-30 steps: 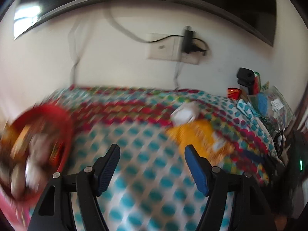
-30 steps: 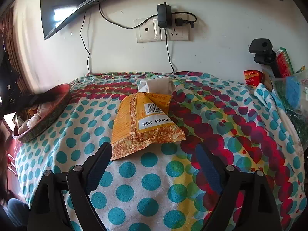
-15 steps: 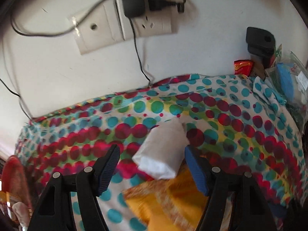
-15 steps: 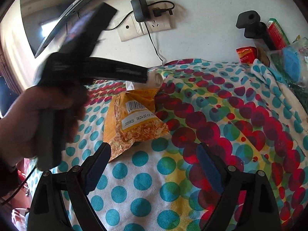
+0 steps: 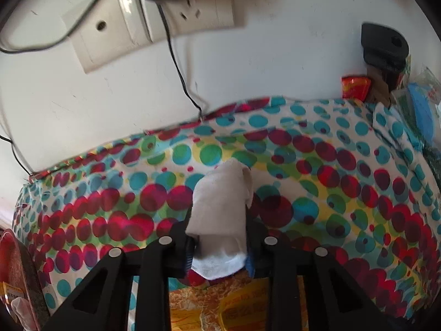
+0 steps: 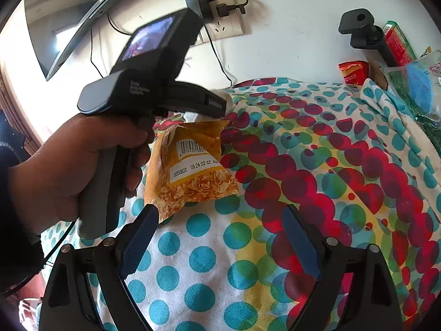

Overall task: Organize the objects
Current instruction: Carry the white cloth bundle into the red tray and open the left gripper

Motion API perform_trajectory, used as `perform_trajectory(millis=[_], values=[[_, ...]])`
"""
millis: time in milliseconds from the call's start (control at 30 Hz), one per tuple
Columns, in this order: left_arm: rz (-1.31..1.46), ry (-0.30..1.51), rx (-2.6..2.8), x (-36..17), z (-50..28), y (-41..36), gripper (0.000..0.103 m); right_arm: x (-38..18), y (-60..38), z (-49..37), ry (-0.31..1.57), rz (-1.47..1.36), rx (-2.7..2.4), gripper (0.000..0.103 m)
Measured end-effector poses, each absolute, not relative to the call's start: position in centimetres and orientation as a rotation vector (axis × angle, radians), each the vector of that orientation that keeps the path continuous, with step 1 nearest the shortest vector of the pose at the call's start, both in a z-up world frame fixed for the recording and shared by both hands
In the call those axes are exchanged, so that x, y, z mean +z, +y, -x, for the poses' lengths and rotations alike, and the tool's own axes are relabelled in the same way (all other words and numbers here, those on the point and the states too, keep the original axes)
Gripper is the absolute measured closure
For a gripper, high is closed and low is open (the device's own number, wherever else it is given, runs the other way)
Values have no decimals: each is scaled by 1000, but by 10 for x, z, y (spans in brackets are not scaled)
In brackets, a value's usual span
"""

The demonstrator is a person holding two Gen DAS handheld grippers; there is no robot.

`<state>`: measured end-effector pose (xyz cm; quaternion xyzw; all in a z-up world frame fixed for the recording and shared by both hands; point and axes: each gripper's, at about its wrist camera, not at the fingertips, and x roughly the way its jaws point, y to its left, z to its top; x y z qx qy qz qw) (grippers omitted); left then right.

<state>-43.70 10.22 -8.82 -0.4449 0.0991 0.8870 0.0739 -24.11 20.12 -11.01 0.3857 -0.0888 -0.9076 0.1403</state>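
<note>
A white tissue packet (image 5: 222,215) lies on the polka-dot cloth (image 5: 344,193) near the wall. My left gripper (image 5: 219,245) is shut on it, one jaw at each side. An orange snack bag (image 6: 190,165) lies just in front of the packet; its top edge shows in the left wrist view (image 5: 234,303). In the right wrist view the left gripper's body (image 6: 154,88) and the hand holding it hide most of the packet (image 6: 224,96). My right gripper (image 6: 217,245) is open and empty, low over the cloth in front of the snack bag.
A red basket (image 5: 16,278) with small items sits at the far left. A red packet (image 6: 352,71), a black stand (image 6: 363,33), a green box and plastic bags crowd the right back corner. Wall sockets with cables (image 5: 176,63) hang behind the table.
My left gripper swung from the basket side toward the wall, came down around the tissue packet and closed on it. My right gripper stayed open and shifted slightly.
</note>
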Motion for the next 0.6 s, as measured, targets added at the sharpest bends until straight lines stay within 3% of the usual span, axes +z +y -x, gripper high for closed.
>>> perform_trajectory(millis=[600], values=[[1247,260,2881,-45,423,62,76,-109,196,241,-221,-1117,-2628,6]])
